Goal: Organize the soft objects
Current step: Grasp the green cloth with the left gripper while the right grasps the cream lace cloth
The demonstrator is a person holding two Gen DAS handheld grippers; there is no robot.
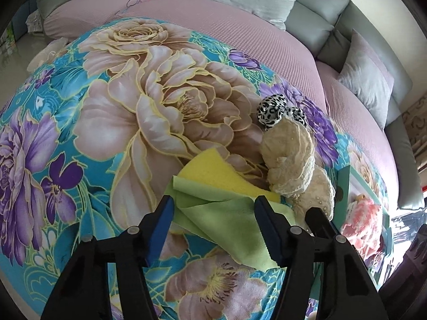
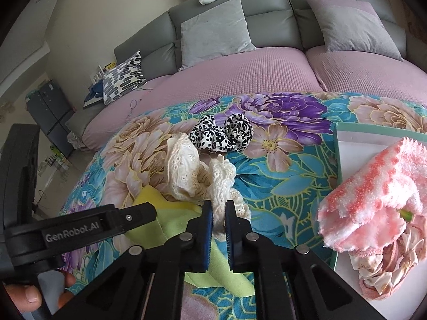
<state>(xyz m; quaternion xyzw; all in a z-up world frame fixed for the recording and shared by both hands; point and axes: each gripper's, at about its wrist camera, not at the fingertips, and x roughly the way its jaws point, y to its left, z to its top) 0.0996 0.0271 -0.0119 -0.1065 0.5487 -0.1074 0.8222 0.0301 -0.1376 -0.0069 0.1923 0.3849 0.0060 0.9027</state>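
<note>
A shallow tray with a teal rim (image 2: 336, 144) and white floor sat on the floral blanket (image 2: 280, 176) at the right, and in it lay a fluffy pink-and-white cloth (image 2: 373, 186) bunched over a pale pink ruffled scrunchie (image 2: 384, 272); both filled the near part of the tray, while its far white corner stayed bare. The right gripper (image 2: 218, 208) was clenched, its blue pads nearly together on a fold of the cream lace scrunchie (image 2: 221, 178), which lay on the blanket just left of the tray and touched a second cream lace piece (image 2: 181, 168) beside it. The left gripper (image 1: 212, 205) stood partly spread above the light green cloth (image 1: 221, 213), its pads to either side of the cloth's raised fold without pressing it. That green cloth overlapped a yellow cloth (image 1: 213, 170), and both lay at the near left of the lace heap. In the right wrist view the left gripper's black body (image 2: 80, 229) reached in from the left, with a person's fingers (image 2: 29, 296) at the lower corner. A leopard-print scrunchie (image 2: 221, 133) lay farther back on the blanket, apart from the lace. The blanket's far edge met a pink ribbed sofa cover (image 2: 240, 74), with grey cushions (image 2: 216, 29) behind; broad open blanket spread to the left of the cloths, and a narrow strip lay between the lace and the tray's rim.
</note>
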